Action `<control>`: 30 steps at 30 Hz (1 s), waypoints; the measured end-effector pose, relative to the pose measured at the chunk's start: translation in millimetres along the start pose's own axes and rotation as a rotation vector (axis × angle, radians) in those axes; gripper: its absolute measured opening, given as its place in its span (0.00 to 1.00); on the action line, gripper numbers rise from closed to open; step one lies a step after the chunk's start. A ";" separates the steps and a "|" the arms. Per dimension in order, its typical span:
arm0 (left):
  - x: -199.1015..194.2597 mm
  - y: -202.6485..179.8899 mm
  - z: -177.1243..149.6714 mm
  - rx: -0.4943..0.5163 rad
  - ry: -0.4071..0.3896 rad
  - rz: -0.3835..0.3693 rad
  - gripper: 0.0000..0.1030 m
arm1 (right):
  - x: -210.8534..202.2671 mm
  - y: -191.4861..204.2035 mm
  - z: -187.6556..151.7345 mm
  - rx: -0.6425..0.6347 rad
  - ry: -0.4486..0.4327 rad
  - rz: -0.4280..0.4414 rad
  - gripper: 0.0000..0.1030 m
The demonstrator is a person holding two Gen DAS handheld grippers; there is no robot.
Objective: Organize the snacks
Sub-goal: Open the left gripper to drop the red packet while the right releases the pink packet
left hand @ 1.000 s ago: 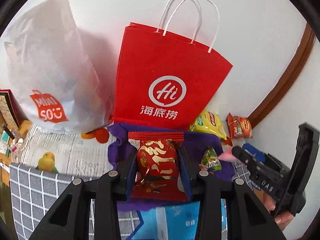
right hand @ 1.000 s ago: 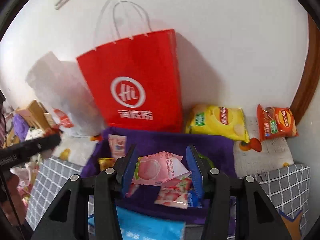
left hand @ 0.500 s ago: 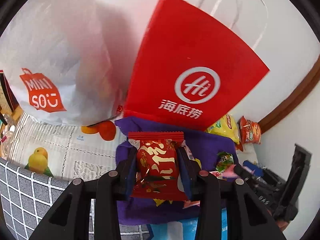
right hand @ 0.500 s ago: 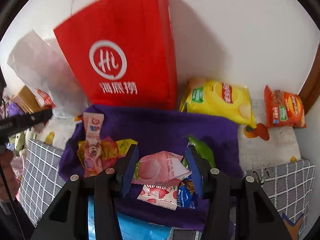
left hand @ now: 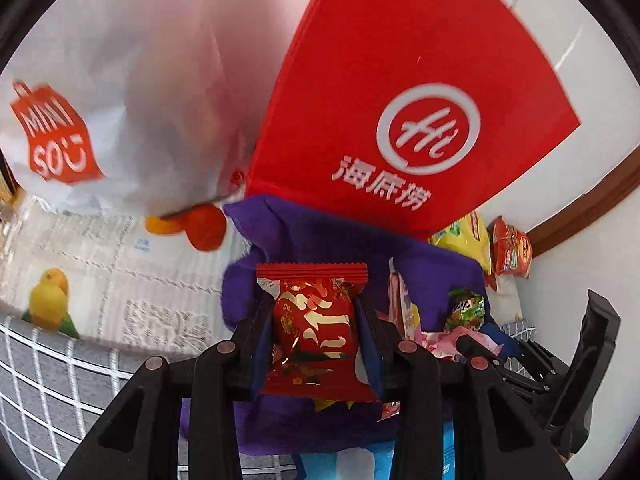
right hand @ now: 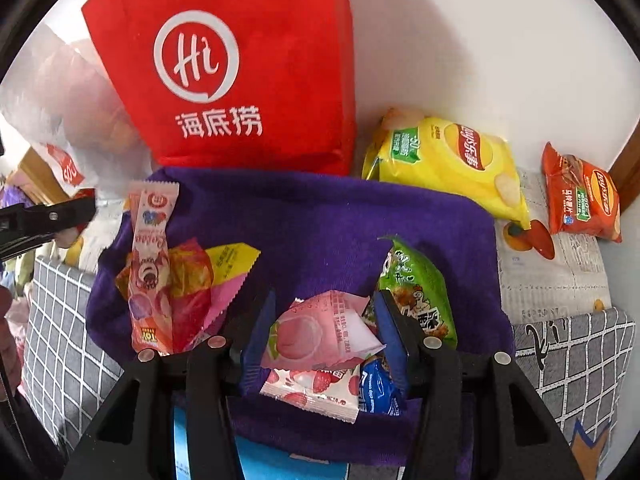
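Between the fingers of my left gripper sits a red packet with gold lettering, clamped on both sides by the blue pads and hanging just above the purple cloth. Behind that cloth stands the red paper bag with its white round logo, and beside it, to the left in the left wrist view, a white plastic bag with an orange shop mark. On my right side, the right gripper has a pink peach packet between its fingers; its jaws are opening, and I see a sliver of gap at the right pad, so the packet looks loose rather than squeezed. It lies over a strawberry packet and a blue wrapper on the same purple cloth. A green snack packet lies just right of the fingers, and a small heap with a long pink stick packet and a yellow wrapper lies to the left. Beyond the cloth, against the wall, rest a yellow crisp bag and a smaller orange crisp bag, well apart from the heap. A grey checked cloth covers the nearer surface.
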State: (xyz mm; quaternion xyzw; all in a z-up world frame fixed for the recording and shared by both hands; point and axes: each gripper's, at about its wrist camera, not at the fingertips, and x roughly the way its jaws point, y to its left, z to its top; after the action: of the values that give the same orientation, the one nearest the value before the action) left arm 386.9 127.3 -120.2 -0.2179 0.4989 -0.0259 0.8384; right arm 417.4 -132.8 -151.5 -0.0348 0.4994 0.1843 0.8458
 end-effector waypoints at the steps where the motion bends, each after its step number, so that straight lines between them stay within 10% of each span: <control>1: 2.6 0.1 -0.7 -0.004 0.008 -0.006 0.35 | -0.1 0.8 0.2 -0.006 0.009 0.003 0.50; 30: 38.0 -10.7 -11.9 -0.070 0.094 -0.153 0.41 | -54.7 16.0 1.9 -0.060 -0.123 0.013 0.54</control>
State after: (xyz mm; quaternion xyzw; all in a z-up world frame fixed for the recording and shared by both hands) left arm 397.7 103.7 -152.2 -0.2831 0.5200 -0.0828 0.8016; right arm 389.8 -132.7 -101.6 -0.0454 0.4409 0.2066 0.8723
